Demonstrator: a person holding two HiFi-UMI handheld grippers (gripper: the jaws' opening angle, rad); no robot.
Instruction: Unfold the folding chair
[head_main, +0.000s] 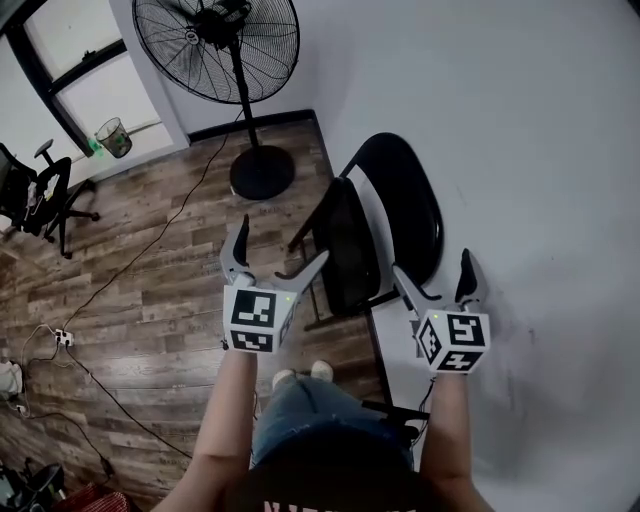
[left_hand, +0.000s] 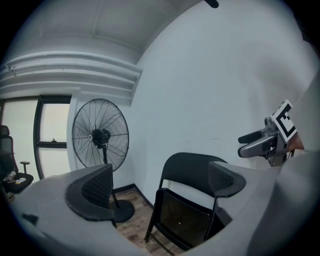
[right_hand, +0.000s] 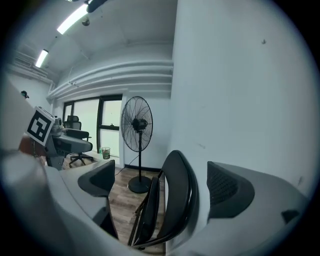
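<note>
Folding chair (head_main: 400, 215): smooth black, rounded backrest, flat seat folded up, thin tube legs. Long axis upright, against white wall (head_main: 520, 120). Left gripper (head_main: 283, 240), right gripper (head_main: 432, 265): jaws spread, empty.

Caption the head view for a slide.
Left gripper and right gripper, both open, face folded chair against wall; fan behind.

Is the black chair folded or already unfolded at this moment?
Folded: the folding chair stands at the white wall, and in the right gripper view its seat is upright, nearly flat against the backrest.
</note>
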